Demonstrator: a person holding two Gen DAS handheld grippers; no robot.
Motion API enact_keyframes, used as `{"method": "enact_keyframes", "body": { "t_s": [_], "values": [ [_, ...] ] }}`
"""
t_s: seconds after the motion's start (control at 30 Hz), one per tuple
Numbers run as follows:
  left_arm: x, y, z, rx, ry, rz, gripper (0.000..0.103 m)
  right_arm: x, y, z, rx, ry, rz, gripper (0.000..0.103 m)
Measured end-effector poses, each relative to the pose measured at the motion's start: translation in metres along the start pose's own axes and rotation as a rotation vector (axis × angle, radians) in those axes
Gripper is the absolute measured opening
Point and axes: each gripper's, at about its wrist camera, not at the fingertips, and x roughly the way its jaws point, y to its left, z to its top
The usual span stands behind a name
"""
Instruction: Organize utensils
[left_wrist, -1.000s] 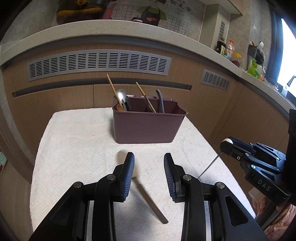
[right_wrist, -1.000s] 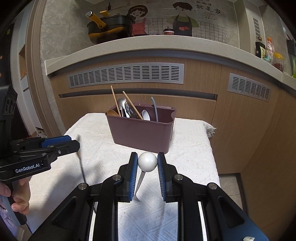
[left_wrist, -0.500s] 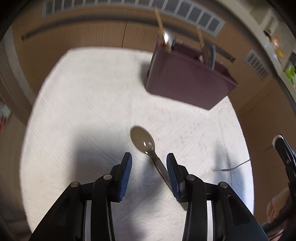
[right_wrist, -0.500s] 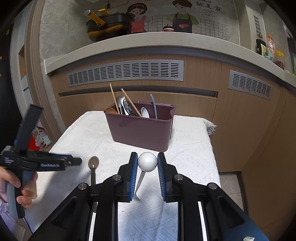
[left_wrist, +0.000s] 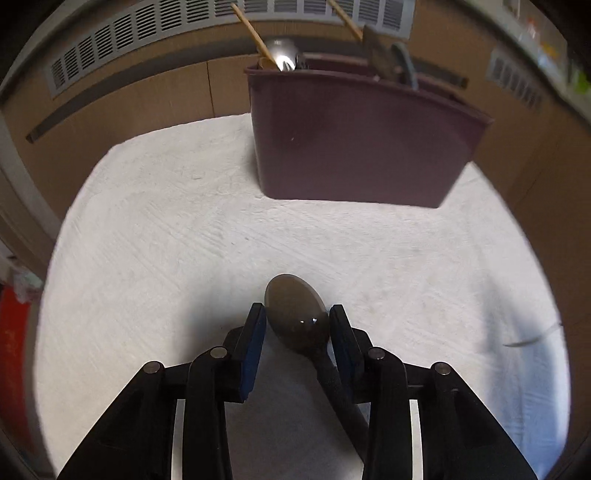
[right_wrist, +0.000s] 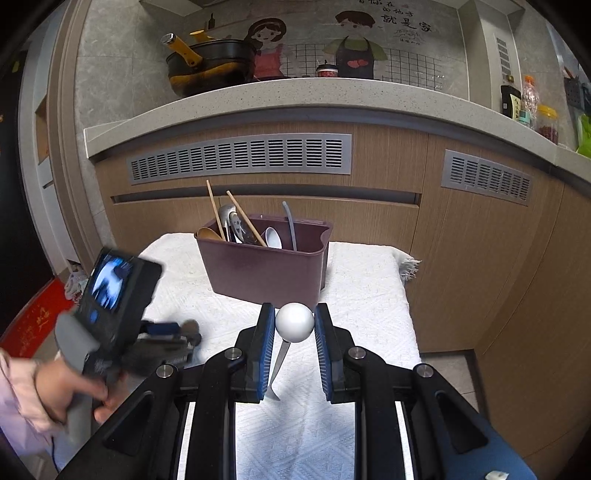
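Writing (right_wrist: 404, 20) sits top right on the wall. Left gripper (left_wrist: 297, 319) fingers sit around a spoon (left_wrist: 297, 315), maybe touching; right gripper (right_wrist: 294, 325) squeezes a ball (right_wrist: 294, 322).

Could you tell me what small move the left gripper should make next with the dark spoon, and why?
Probably close the left gripper: its fingers already straddle the dark spoon lying on the white cloth, with a gap on the left side. The maroon caddy waits ahead.

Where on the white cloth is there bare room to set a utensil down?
Bare cloth lies left of the maroon caddy and between it and the dark spoon. Crowded: the near middle, where the left gripper straddles the spoon, and the right gripper holds a white-ended utensil.
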Motion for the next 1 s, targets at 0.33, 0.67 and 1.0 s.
{"method": "enact_keyframes", "body": {
  "t_s": [0.33, 0.67, 1.0],
  "values": [
    [-0.097, 0.007, -0.007, 0.017, -0.306, -0.064, 0.036, -0.001, 0.004, 0.004, 0.024, 0.006, 0.015, 0.02],
    [-0.1, 0.017, 0.005, 0.012, -0.331, -0.086, 0.033, 0.001, 0.009, 0.006, 0.001, 0.01, -0.003, 0.02],
    [-0.115, 0.015, 0.011, 0.023, -0.37, -0.084, 0.029, 0.001, 0.011, 0.008, -0.011, 0.009, 0.0, 0.02]
  ]
}}
